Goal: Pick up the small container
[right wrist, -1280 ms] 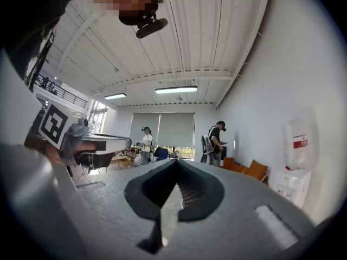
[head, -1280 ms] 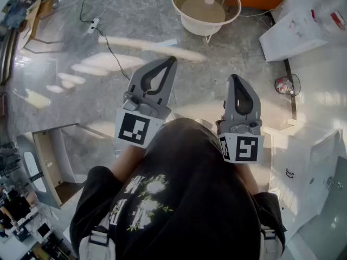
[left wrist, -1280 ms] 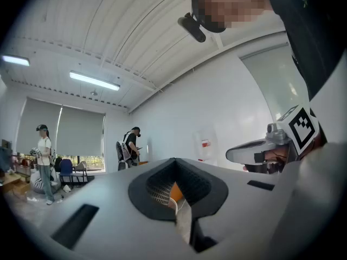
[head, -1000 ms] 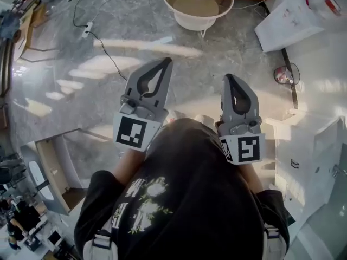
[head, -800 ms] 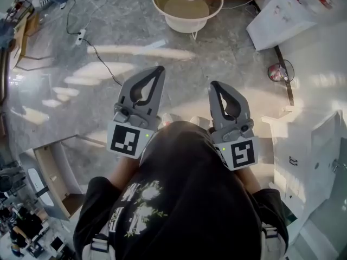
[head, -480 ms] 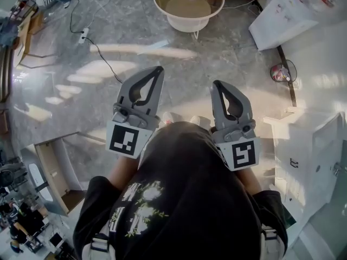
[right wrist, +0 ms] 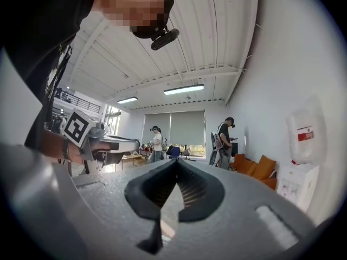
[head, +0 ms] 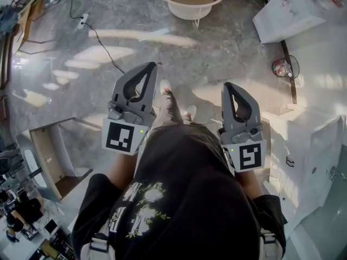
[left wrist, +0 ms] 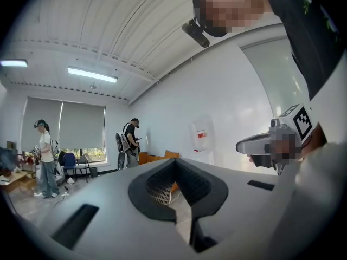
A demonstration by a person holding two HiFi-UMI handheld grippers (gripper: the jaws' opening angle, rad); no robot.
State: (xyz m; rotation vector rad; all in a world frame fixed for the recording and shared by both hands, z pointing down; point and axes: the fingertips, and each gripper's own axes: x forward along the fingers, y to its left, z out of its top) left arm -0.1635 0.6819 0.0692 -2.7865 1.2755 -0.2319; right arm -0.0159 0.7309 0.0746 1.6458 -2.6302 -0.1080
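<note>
**DESK:** What do the 2 grippers have hold of?

**PHOTOGRAPHER:** Nothing. A standing person holds the left gripper (head: pixel 150 66) and the right gripper (head: pixel 228 86) out in front, above a grey marble floor (head: pixel 65 96). Each gripper's own view shows its 2 jaws closed tip to tip. Only the room shows through the hollow behind the tips.

**DESK:** And the small container?

**PHOTOGRAPHER:** I cannot pick it out with any certainty. The head view shows a round white tub (head: pixel 191 12) ahead and a white cabinet (head: pixel 312 145) at the person's right. Near the cabinet's far edge sits 1 small red-and-white round object (head: pixel 280 67), too small to name. It may be the container, but I cannot say. Both grippers are well apart from it.

**DESK:** How would it handle?

**PHOTOGRAPHER:** This is judgement only. Something that small should be light, and probably stiff plastic with smooth, slippery walls. I would open 1 gripper wider than the body and close on 2 opposite sides around mid-height, below any lid. The squeeze should be gentle, because a thin wall could flex or squirt out from between the pads.
</note>
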